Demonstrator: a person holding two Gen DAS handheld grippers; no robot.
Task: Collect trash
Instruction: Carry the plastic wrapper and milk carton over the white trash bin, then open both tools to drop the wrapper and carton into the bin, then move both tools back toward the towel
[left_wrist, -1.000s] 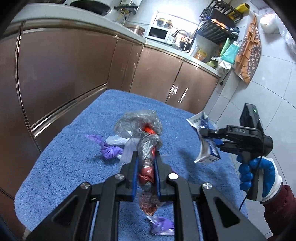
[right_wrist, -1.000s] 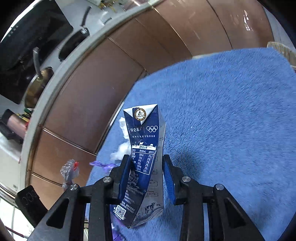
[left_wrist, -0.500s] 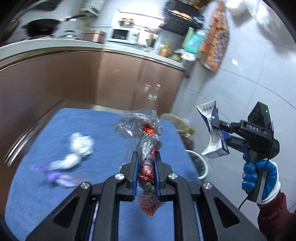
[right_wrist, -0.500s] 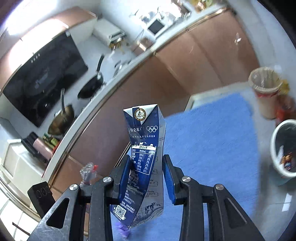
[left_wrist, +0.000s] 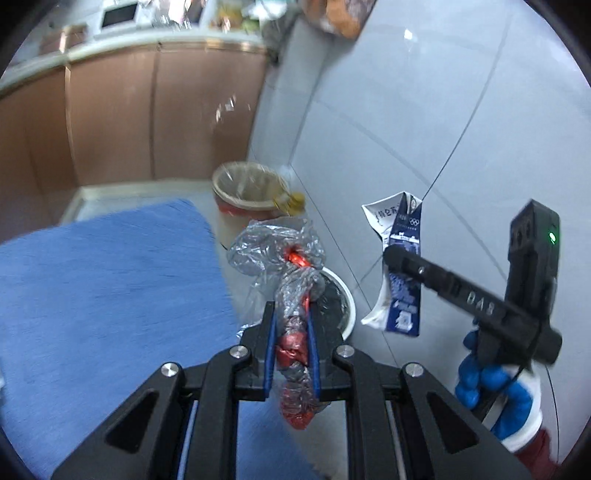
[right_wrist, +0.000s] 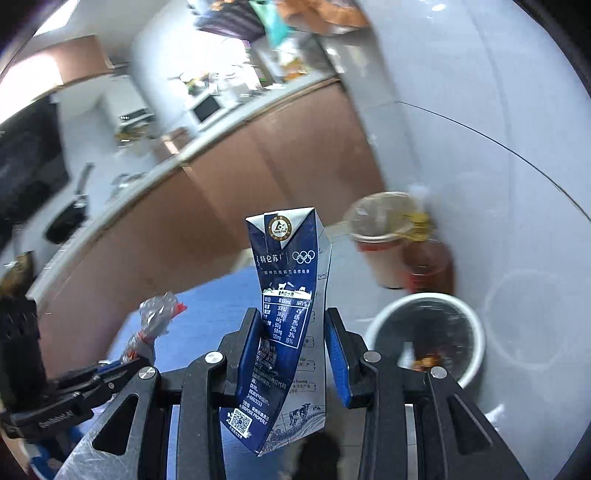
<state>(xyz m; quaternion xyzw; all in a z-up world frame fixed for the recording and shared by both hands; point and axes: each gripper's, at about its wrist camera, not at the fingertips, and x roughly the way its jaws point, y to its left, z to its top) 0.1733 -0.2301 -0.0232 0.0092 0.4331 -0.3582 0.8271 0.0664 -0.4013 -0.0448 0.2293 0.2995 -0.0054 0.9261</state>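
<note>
My left gripper (left_wrist: 291, 314) is shut on a crumpled clear plastic bag with red inside (left_wrist: 291, 280), held in the air past the right edge of the blue towel-covered table (left_wrist: 103, 280). My right gripper (right_wrist: 291, 325) is shut on a flattened blue and white milk carton (right_wrist: 288, 295). The carton also shows in the left wrist view (left_wrist: 402, 266), held right of the bag. A white bin with dark contents (right_wrist: 428, 332) stands on the floor below; in the left wrist view the white bin (left_wrist: 347, 302) sits just behind the bag.
A tan lined bin (left_wrist: 247, 195) stands on the floor beyond the white one, with a brown bottle (right_wrist: 428, 266) beside it. Brown kitchen cabinets (left_wrist: 110, 118) run along the back. The grey tiled wall (left_wrist: 424, 110) is close on the right.
Both grippers have swung right, off the table, with their loads still held. The view now faces the floor bins; the scraps on the towel have left the view.
</note>
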